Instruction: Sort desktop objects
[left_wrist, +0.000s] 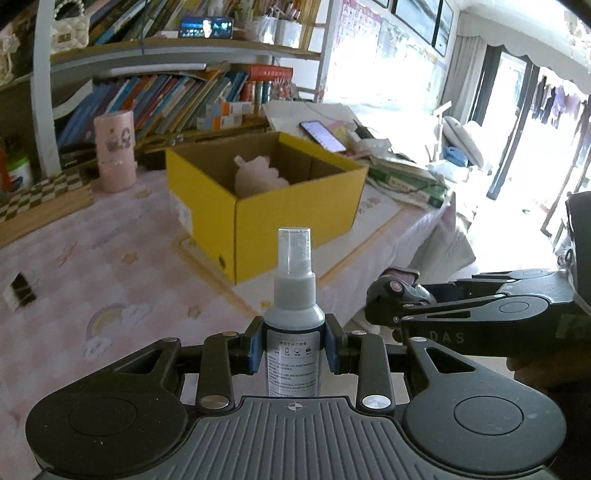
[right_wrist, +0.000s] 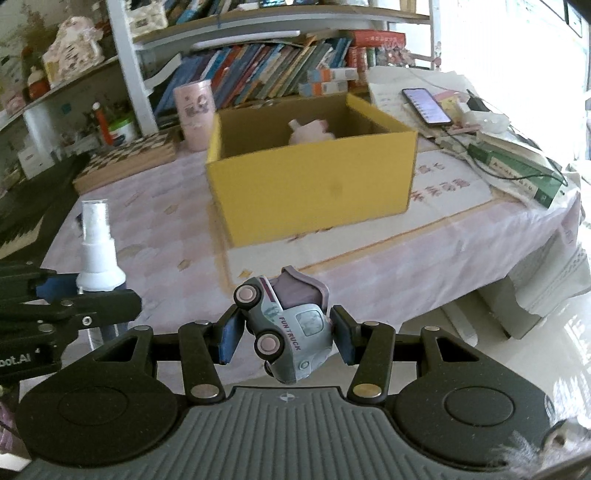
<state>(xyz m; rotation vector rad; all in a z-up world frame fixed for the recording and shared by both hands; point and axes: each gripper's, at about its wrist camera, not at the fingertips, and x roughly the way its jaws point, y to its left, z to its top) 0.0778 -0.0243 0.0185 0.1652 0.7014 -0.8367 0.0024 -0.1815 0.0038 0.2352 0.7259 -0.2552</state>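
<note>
Your two wrist cameras sit low and side by side near the table's front edge, facing the shelves; both share the yellow box (left_wrist: 266, 206) (right_wrist: 314, 192), seemingly nearer on the right.

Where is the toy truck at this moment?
The toy truck is clamped between the right gripper fingers, tilted nose-down, in front of the yellow box; the spray bottle is to its left.
</note>
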